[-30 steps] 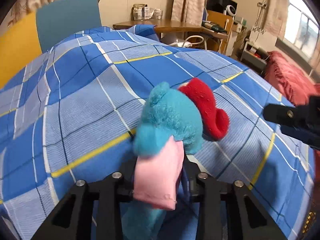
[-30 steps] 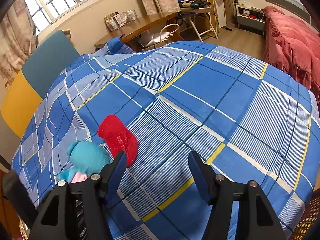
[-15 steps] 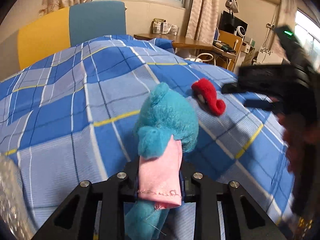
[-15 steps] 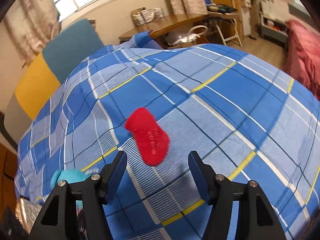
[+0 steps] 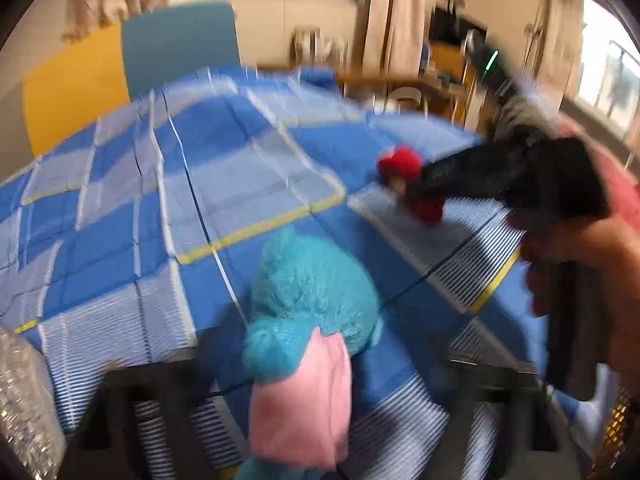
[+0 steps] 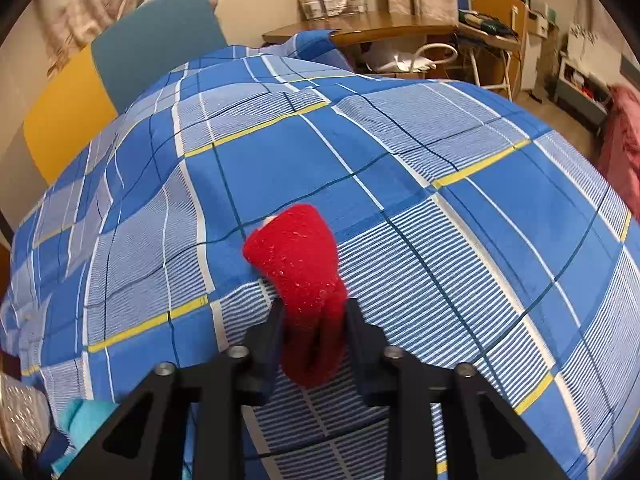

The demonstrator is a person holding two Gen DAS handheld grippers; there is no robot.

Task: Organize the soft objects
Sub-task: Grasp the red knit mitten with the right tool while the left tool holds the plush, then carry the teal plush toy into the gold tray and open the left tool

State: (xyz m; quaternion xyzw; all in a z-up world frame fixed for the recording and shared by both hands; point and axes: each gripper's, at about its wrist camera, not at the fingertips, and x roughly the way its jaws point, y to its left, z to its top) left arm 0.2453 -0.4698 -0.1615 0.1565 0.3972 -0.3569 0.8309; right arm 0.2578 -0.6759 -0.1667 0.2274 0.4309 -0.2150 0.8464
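My right gripper (image 6: 314, 336) has just been closing, and its fingers (image 6: 269, 332) are now clenched on the near end of the red sock (image 6: 298, 276), which otherwise lies on the blue checked bedcover (image 6: 440, 160), its far end bent up off the cloth. My left gripper (image 5: 304, 420) has just been opening; its fingers are blurred dark shapes standing clear on either side of the teal plush toy (image 5: 312, 292) with the pink part (image 5: 300, 400), so I read that toy as released between them, sitting at the near edge of the bed.

The risk I see on the right is a shallow pinch. Only the sock's tail is between the fingers, and soft knit can slide out on the lift. I also cannot rule out that a fold of bedcover is caught under the sock, which would drag the cover up with it. On the left, the let-go plush sits close to the bed's edge and could roll off, or snag on a finger if I pull away carelessly.

The right wrist view shows the grip itself sharply, with the plush only as a teal scrap in the lower left corner. The left wrist view, badly smeared, shows the right gripper (image 5: 404, 192) from outside, the hand (image 5: 580, 264) holding it, and the plush up close.
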